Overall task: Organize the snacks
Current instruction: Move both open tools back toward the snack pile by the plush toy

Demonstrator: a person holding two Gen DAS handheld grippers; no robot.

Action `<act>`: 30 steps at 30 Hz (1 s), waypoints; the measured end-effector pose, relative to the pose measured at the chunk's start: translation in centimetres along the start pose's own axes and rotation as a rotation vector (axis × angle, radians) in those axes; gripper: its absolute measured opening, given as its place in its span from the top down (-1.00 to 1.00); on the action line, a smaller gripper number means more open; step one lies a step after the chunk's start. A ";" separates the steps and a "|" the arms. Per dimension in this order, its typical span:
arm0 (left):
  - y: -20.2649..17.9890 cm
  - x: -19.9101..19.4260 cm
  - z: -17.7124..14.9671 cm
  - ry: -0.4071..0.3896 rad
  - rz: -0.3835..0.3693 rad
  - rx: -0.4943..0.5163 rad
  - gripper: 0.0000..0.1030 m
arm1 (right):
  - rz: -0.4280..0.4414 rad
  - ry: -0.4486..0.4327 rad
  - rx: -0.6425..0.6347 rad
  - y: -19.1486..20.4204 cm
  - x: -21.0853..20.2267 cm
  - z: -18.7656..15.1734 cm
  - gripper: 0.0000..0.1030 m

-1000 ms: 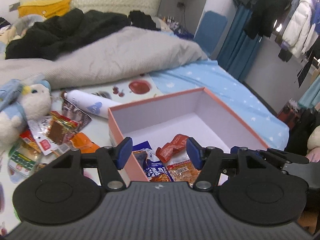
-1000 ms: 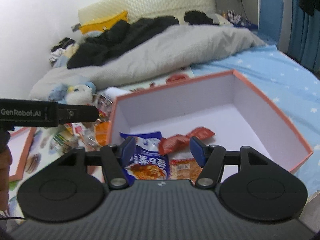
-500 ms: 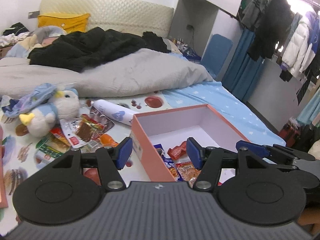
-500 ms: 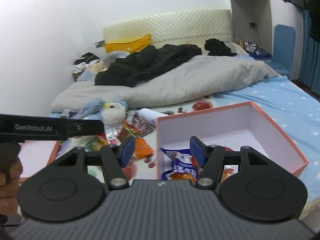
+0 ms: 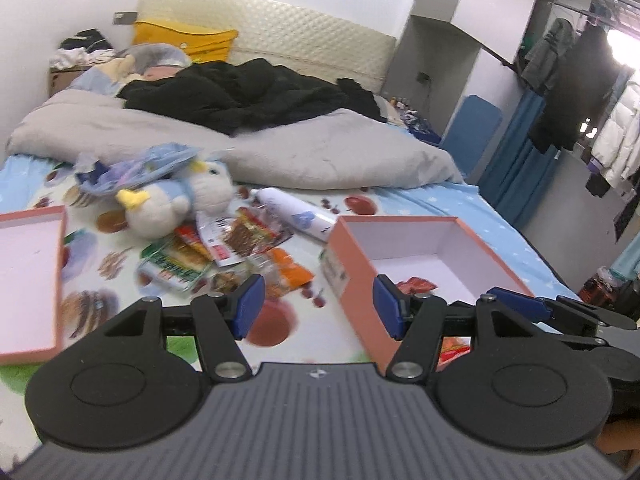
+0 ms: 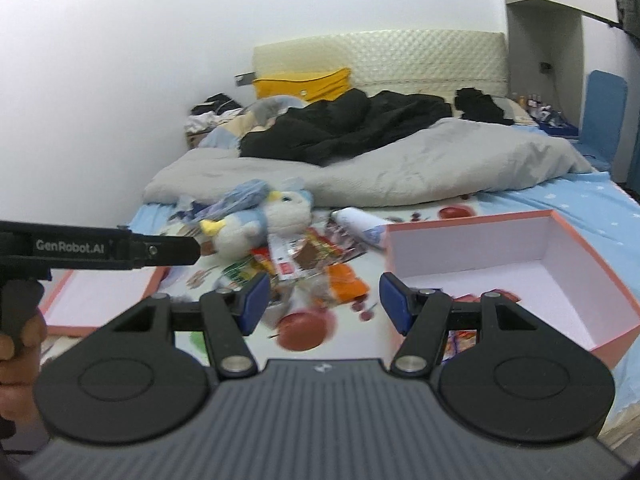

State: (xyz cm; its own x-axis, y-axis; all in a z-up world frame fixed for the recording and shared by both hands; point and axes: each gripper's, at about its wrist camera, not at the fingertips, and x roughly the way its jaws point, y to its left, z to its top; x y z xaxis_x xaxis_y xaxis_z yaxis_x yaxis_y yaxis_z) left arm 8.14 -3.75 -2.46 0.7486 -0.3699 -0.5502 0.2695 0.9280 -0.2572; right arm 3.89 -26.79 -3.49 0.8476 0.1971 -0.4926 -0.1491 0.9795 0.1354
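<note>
A pink box [image 5: 352, 268] [image 6: 576, 284] stands on the bed at the right, with a few snack packets [image 5: 416, 285] in its near corner. A pile of loose snack packets [image 5: 240, 240] [image 6: 300, 258] lies on the fruit-print sheet to its left. My left gripper [image 5: 316, 306] is open and empty, held above the sheet between the pile and the box. My right gripper [image 6: 320, 300] is open and empty, above the same gap. The left gripper's body [image 6: 100, 248] shows at the left of the right wrist view.
A plush toy [image 5: 176, 200] and a white bottle [image 5: 298, 216] lie behind the pile. The box lid [image 5: 28, 272] lies at the left. A grey duvet [image 5: 200, 140] and black clothes [image 5: 240, 92] cover the far bed. Hanging clothes [image 5: 580, 80] are at the right.
Both grippers have pulled back and up from over the box and swung left. The snack pile, plush toy and box lid have come into view. Both stay open and empty.
</note>
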 end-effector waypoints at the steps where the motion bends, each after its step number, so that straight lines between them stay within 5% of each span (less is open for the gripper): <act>1: 0.5 -0.6 -0.4 -0.009 0.016 -0.011 -0.27 | 0.010 0.001 0.000 0.3 0.0 -0.3 -0.22; 13: 5.6 -2.6 -4.6 -0.017 0.103 -0.167 -0.27 | 0.068 0.118 -0.021 3.5 0.8 -4.8 -0.22; 21: 7.5 0.8 -6.2 0.072 0.108 -0.174 -0.27 | 0.043 0.157 -0.066 4.0 2.7 -5.4 -0.22; 30: 9.8 7.4 -4.6 0.142 0.075 -0.108 -0.27 | 0.013 0.194 -0.096 3.2 9.6 -2.6 -0.22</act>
State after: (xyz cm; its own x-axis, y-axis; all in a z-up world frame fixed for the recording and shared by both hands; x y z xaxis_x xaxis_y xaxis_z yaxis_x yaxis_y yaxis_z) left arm 13.53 2.40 -12.72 0.6691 -0.3095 -0.6757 0.1441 0.9460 -0.2905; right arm 10.23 -21.64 -10.08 0.7328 0.2052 -0.6488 -0.2150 0.9744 0.0653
